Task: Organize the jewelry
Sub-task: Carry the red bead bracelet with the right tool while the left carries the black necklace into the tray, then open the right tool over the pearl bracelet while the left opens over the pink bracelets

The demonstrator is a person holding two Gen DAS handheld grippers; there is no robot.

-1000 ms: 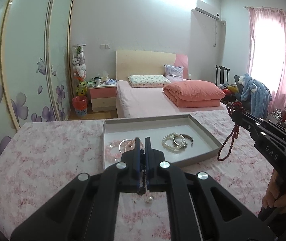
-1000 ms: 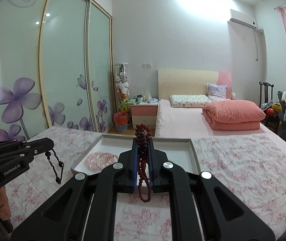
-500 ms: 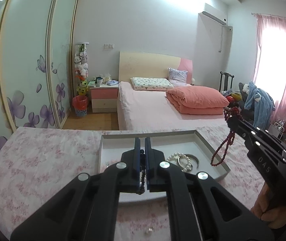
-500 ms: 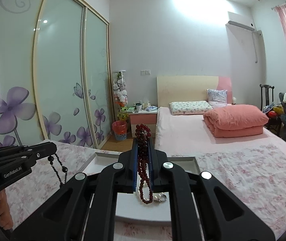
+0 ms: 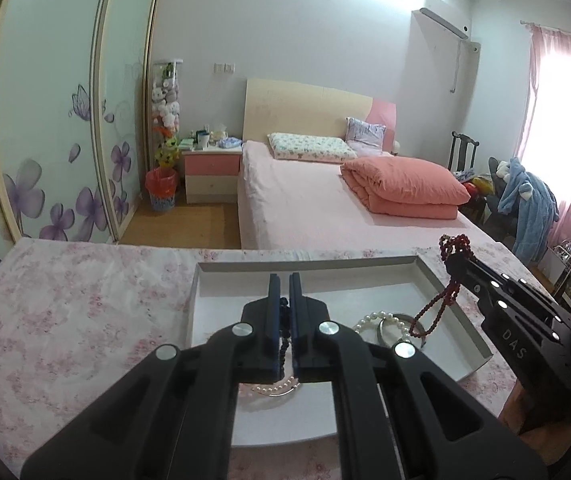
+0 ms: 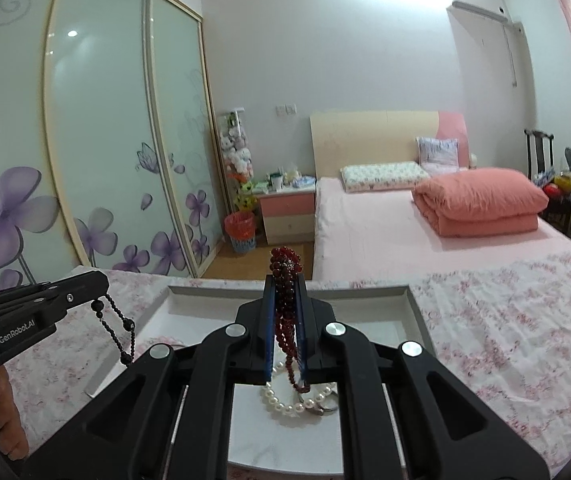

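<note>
Right wrist, red beads [image 6: 285,312] pinched in right gripper [image 6: 285,304]

White letters "DAS" stood on the black side of the right gripper [image 5: 459,258], seen from the left wrist; "GenRobot.AI" was printed in white along the left gripper [image 6: 99,280] body, seen from the right wrist.

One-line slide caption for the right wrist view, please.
Right tool clamps a red bead strand above the tray; left tool dangles black beads.
</note>
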